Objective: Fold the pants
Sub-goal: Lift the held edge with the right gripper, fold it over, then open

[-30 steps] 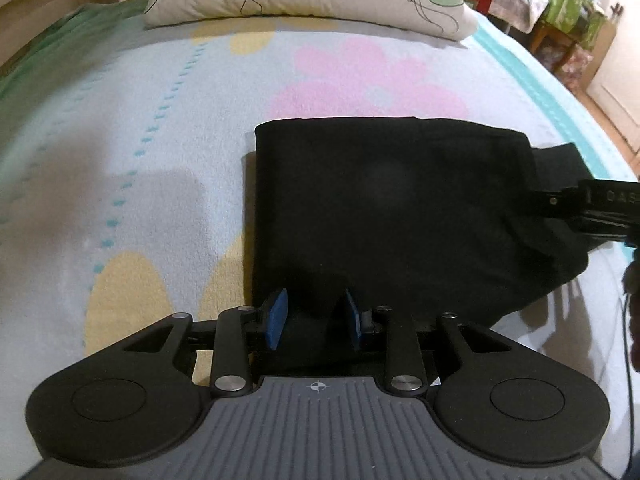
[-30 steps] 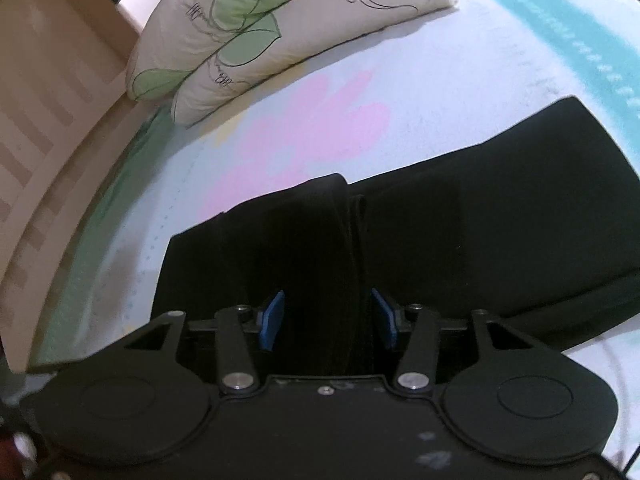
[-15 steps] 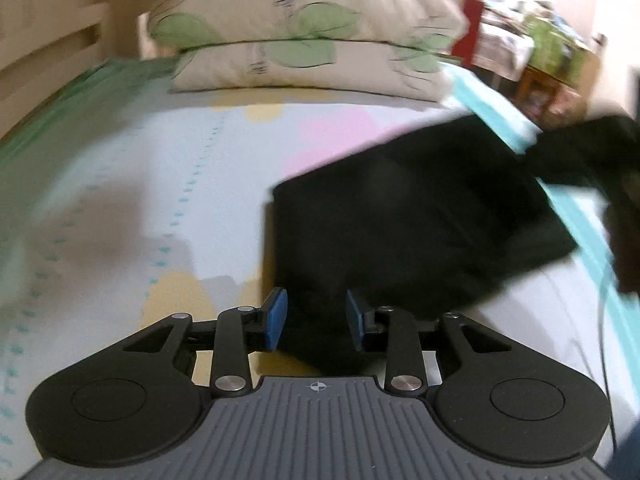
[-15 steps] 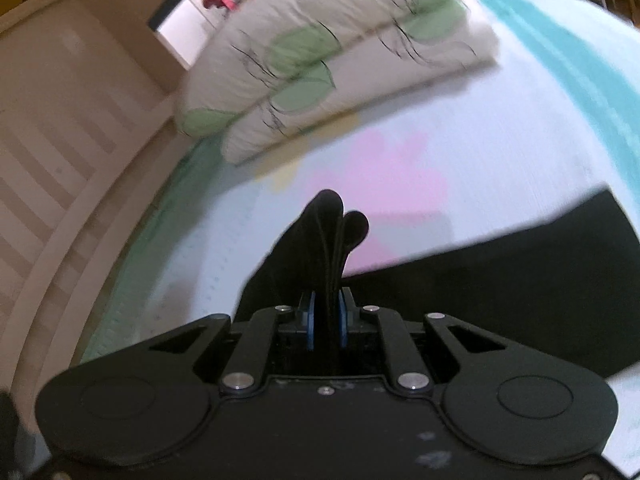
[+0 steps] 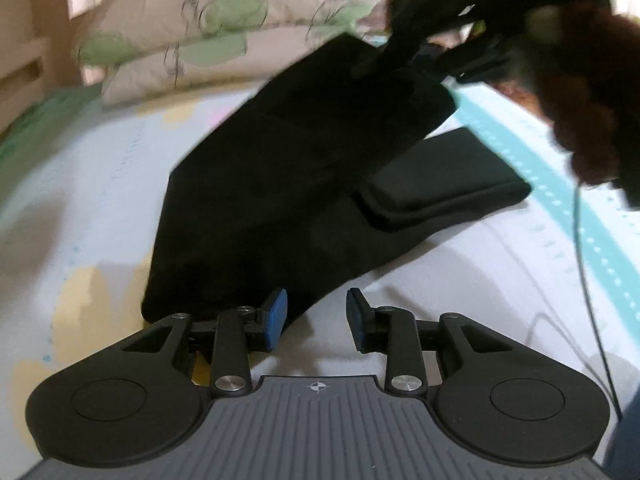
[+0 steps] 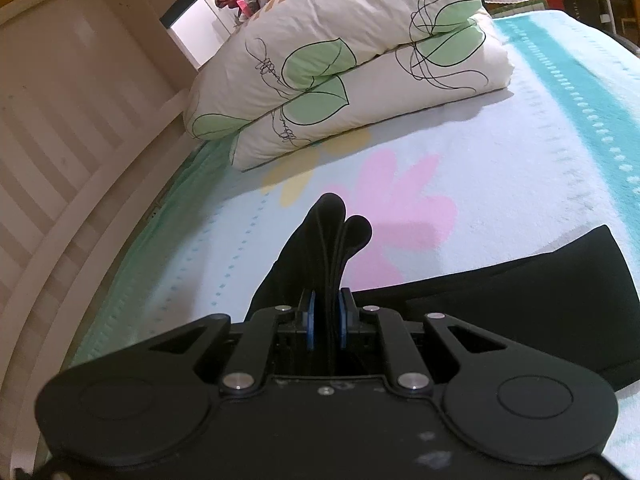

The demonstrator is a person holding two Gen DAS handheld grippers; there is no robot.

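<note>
The right gripper [image 6: 325, 314] clamps a bunched fold of the black pants [image 5: 280, 184], lifting that part off the bed [image 6: 500, 168]. The left gripper [image 5: 316, 316] stands wide apart at the pants' near edge, gripping nothing. Pillows [image 6: 340, 68] lie at the bed's head.

Pants [image 6: 500, 300] black. Bedsheet [image 6: 500, 168] pale blue, with pink and yellow flowers, teal dotted stripes. Pillows [image 6: 360, 64] cream with green leaves, black line drawing. Gripper pads [image 5: 276, 314] blue.
</note>
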